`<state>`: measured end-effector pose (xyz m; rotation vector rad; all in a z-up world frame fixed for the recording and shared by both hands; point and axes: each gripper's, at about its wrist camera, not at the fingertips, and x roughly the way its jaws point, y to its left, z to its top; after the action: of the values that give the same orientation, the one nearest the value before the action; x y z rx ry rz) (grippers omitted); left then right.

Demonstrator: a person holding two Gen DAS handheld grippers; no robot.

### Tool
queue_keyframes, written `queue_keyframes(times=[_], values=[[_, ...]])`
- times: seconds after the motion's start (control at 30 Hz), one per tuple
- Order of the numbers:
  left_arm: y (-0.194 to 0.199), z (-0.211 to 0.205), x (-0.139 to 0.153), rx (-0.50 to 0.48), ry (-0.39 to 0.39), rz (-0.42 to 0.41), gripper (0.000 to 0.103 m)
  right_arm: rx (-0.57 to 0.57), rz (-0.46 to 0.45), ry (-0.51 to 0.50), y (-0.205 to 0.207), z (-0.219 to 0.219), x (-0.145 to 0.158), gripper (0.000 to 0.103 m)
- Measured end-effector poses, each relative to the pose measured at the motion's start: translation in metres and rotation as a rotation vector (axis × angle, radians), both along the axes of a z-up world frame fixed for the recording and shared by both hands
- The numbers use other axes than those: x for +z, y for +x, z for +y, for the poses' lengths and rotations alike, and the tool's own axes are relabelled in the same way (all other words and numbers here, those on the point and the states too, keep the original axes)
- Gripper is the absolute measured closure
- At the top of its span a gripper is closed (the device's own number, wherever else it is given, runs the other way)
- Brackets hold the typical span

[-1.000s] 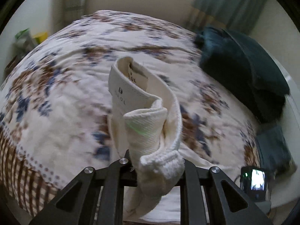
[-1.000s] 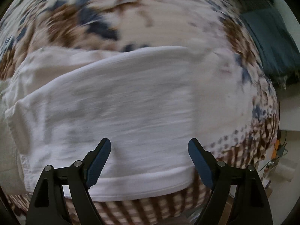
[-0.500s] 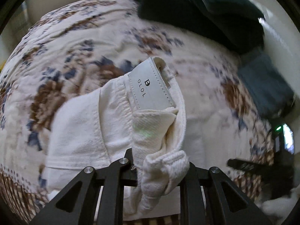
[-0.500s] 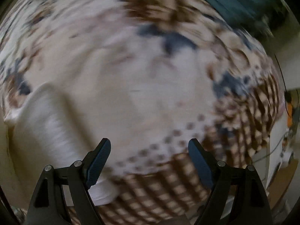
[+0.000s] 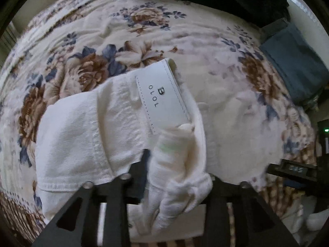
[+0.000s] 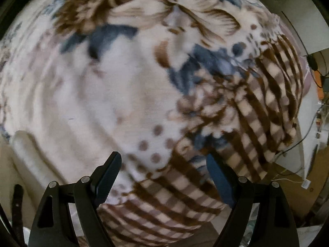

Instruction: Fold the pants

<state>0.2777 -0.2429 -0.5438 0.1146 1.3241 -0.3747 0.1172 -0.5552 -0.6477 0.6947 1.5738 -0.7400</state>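
Left wrist view: my left gripper [image 5: 176, 164] pinches the waistband of the white pants [image 5: 86, 131], which lie folded on the flowered bedspread [image 5: 236, 107], stretching away to its left. My right gripper [image 6: 164, 173] hangs spread and empty, pants edge [image 6: 26, 152] far left.

Right gripper [image 6: 163, 171]: jaws spread wide, nothing between them, over floral blanket [image 6: 123, 82]; white pants [image 6: 30, 156] at blanket's left edge.

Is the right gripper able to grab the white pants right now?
Probably yes. The right gripper is open and empty above the floral blanket, and an edge of the white cotton pants lies uncovered to its left, so it needs only a sideways move.
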Motion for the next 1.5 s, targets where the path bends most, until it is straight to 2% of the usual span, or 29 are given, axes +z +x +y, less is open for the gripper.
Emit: queue_keyframes(times=[0.07,0.1,0.13,0.23,0.33,0.47,0.53,0.6,0.63,0.67,0.77,0.8,0.93,0.97,1.03,1.1,1.17,1.2,1.27,1.3,1.33,1.37,1.4,1.43,1.5], values=[[0.001,0.005,0.011,0.02,-0.012,0.012,0.051,0.017,-0.058,0.04,0.009,0.01,0.011,0.016],[0.001,0.01,0.018,0.031,-0.023,0.008,0.028,0.03,-0.099,0.072,0.015,0.02,0.018,0.016],[0.002,0.014,0.022,0.043,-0.026,0.006,0.011,0.047,-0.136,0.102,0.02,0.025,0.022,0.016],[0.006,0.047,0.044,0.145,-0.066,0.0,0.011,0.114,-0.24,0.227,0.039,0.045,0.032,0.016],[0.012,0.09,0.05,0.25,-0.044,-0.013,0.011,0.14,-0.327,0.369,0.055,0.063,0.033,0.016],[0.019,0.153,0.03,0.4,0.028,0.028,0.011,0.176,-0.389,0.505,0.078,0.091,0.021,0.016],[0.019,0.174,0.015,0.446,0.059,0.059,0.011,0.198,-0.373,0.556,0.093,0.111,0.013,0.016],[0.019,0.193,0.003,0.488,0.093,0.078,0.011,0.25,-0.351,0.566,0.106,0.127,0.004,0.017],[0.02,0.198,-0.002,0.499,0.103,0.088,0.011,0.311,-0.328,0.538,0.112,0.14,0.0,0.036],[0.02,0.204,-0.007,0.512,0.103,0.101,0.011,0.361,-0.3,0.482,0.113,0.15,-0.001,0.05],[0.02,0.215,-0.01,0.524,0.087,0.115,0.011,0.428,-0.297,0.387,0.112,0.17,0.006,0.072],[0.021,0.219,-0.008,0.527,0.088,0.109,0.011,0.443,-0.292,0.362,0.111,0.172,0.014,0.086],[0.027,0.229,0.003,0.533,0.051,0.091,0.011,0.433,-0.343,0.292,0.095,0.164,0.07,0.09],[0.028,0.23,0.004,0.531,0.045,0.091,0.011,0.428,-0.347,0.273,0.088,0.162,0.082,0.094],[0.032,0.226,0.004,0.519,0.029,0.097,0.01,0.381,-0.34,0.25,0.074,0.146,0.097,0.096],[0.037,0.219,0.002,0.502,0.016,0.098,0.011,0.347,-0.304,0.219,0.059,0.129,0.1,0.103],[0.038,0.212,-0.001,0.479,0.018,0.107,0.01,0.286,-0.264,0.203,0.043,0.106,0.092,0.102],[0.039,0.208,-0.005,0.465,0.018,0.116,0.01,0.233,-0.275,0.268,0.037,0.096,0.083,0.102],[0.038,0.204,-0.009,0.447,0.024,0.128,0.01,0.112,-0.341,0.477,0.034,0.085,0.064,0.099],[0.037,0.202,-0.011,0.441,0.029,0.137,0.01,0.093,-0.366,0.536,0.036,0.084,0.059,0.09],[0.035,0.201,-0.012,0.44,0.027,0.137,0.01,0.089,-0.384,0.572,0.039,0.084,0.055,0.074],[0.034,0.201,-0.013,0.438,0.029,0.139,0.01,0.075,-0.396,0.603,0.043,0.088,0.051,0.063],[0.032,0.2,-0.015,0.434,0.034,0.145,0.011,0.06,-0.404,0.649,0.048,0.093,0.043,0.043],[0.031,0.199,-0.016,0.432,0.036,0.148,0.011,0.057,-0.385,0.686,0.052,0.1,0.033,0.039],[0.028,0.199,-0.017,0.43,0.042,0.153,0.011,0.058,-0.329,0.706,0.061,0.12,0.013,0.039]])
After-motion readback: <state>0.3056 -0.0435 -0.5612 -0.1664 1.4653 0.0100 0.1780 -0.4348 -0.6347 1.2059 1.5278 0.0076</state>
